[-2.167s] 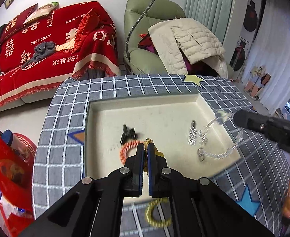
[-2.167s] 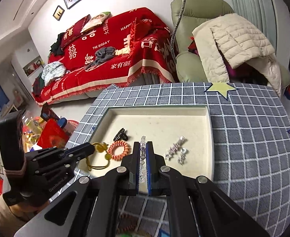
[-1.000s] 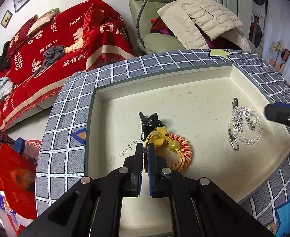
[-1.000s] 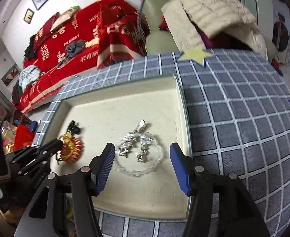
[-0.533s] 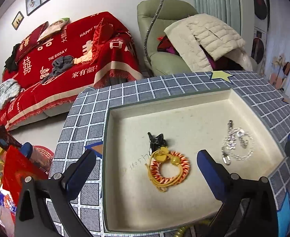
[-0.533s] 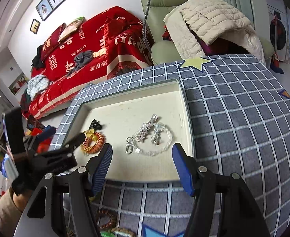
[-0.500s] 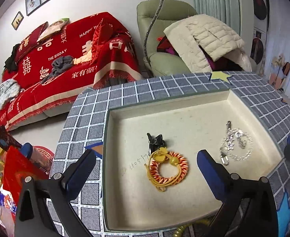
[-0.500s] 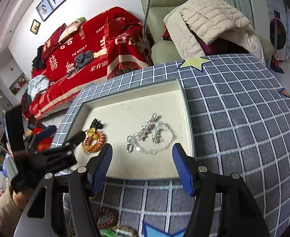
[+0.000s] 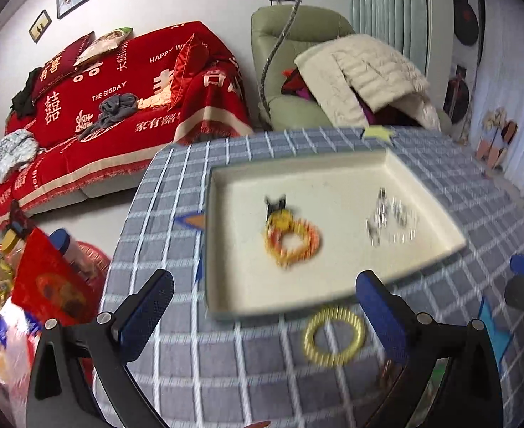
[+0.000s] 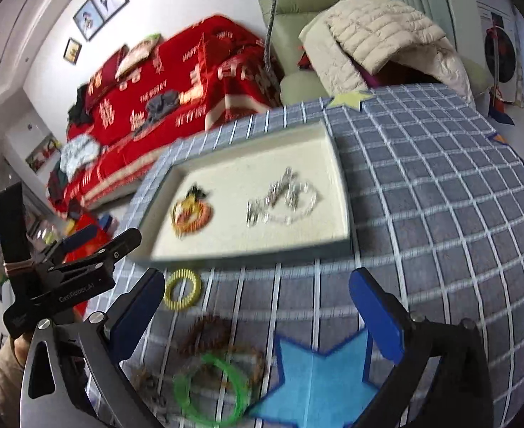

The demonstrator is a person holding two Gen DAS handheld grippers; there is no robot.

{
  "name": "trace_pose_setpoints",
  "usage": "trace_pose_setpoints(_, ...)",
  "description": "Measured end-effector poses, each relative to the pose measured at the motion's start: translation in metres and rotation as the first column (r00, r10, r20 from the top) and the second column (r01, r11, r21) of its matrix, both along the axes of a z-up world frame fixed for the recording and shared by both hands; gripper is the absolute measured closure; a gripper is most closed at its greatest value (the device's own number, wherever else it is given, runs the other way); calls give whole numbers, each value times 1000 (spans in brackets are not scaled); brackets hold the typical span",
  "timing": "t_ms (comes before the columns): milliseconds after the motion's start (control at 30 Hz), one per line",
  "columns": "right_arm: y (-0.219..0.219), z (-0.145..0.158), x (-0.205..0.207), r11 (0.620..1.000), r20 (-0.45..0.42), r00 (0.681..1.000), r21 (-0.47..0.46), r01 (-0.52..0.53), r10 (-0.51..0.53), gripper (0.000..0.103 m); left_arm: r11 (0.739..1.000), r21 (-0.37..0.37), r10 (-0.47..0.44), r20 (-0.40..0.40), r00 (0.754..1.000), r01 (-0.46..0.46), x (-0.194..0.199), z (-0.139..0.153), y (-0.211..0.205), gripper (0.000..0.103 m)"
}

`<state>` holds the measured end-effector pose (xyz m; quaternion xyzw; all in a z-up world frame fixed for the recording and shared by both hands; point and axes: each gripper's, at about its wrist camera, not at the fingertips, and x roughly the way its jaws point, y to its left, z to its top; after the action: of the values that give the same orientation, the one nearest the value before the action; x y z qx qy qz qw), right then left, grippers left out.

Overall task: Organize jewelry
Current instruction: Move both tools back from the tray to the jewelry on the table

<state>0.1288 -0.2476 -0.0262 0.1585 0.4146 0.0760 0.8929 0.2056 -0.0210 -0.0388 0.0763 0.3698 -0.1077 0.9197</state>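
A cream tray (image 9: 333,178) on the grey checked cloth holds an orange coil bracelet with a yellow cord (image 9: 292,240), a black clip (image 9: 275,204) and a crystal bracelet with silver charms (image 9: 392,221). My left gripper (image 9: 262,285) is open and empty, over the tray's near edge. A yellow coil ring (image 9: 334,335) lies on the cloth just below it. My right gripper (image 10: 258,281) hangs over the cloth in front of the tray (image 10: 244,239); its jaws are opening, with nothing between them. Near it lie the yellow ring (image 10: 182,289), a green ring (image 10: 210,388) and brown bead bracelets (image 10: 208,331).
The left gripper (image 10: 105,237) sits at the table's left edge in the right wrist view. A blue star patch (image 10: 315,385) marks the cloth near the front. Red bags (image 9: 48,285) stand on the floor to the left. A red sofa and a green armchair are behind the table.
Both grippers pulled back from the tray toward the table's near side. The left one let go of the yellow cord and opened wide; the right one's jaws spread wider, leaving the crystal bracelet in the tray.
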Motion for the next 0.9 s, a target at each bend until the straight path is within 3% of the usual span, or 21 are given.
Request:
trace_pose_setpoints(467,12,-40,-58,1000,-121,992,-26,17,-20,0,996,-83,31,-170,985,-45,-84,-43,37,0)
trace_pose_setpoints(900,21,-51,-77,997,-154,987,-63,34,-44,0,998,-18,57,-193,979,-62,-113,-61,28,0)
